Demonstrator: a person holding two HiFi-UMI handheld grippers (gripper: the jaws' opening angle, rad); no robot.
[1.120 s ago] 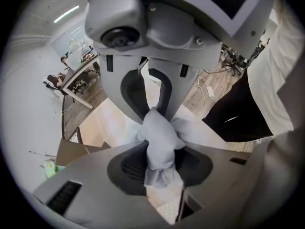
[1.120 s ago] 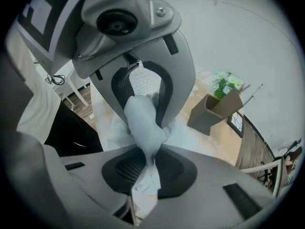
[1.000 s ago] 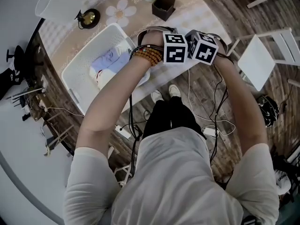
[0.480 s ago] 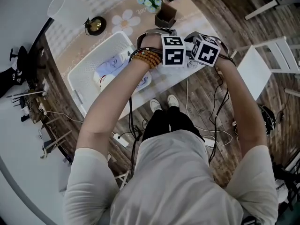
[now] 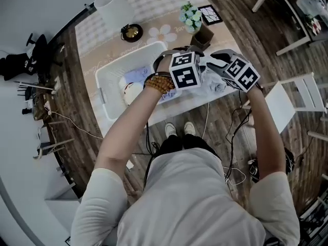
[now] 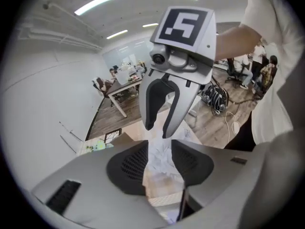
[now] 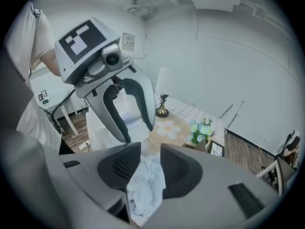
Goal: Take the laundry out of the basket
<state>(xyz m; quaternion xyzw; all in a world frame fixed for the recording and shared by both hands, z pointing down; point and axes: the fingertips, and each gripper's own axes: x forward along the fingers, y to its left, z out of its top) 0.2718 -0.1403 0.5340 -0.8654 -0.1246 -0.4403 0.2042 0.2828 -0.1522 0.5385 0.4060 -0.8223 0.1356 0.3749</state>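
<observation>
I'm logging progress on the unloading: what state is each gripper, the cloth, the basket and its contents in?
left gripper, jaws just closed further, shut on white garment.
right gripper, jaws just closed further, shut on white garment too.
white garment, held up, outside the basket.
basket, upright on the table, not yet empty.
remaining laundry, crumpled inside the basket.

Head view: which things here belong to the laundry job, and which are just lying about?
Job:
white basket
clothes in it
white garment

Lying about:
white cylinder
brass ornament
potted flowers
small frame
white chair
</observation>
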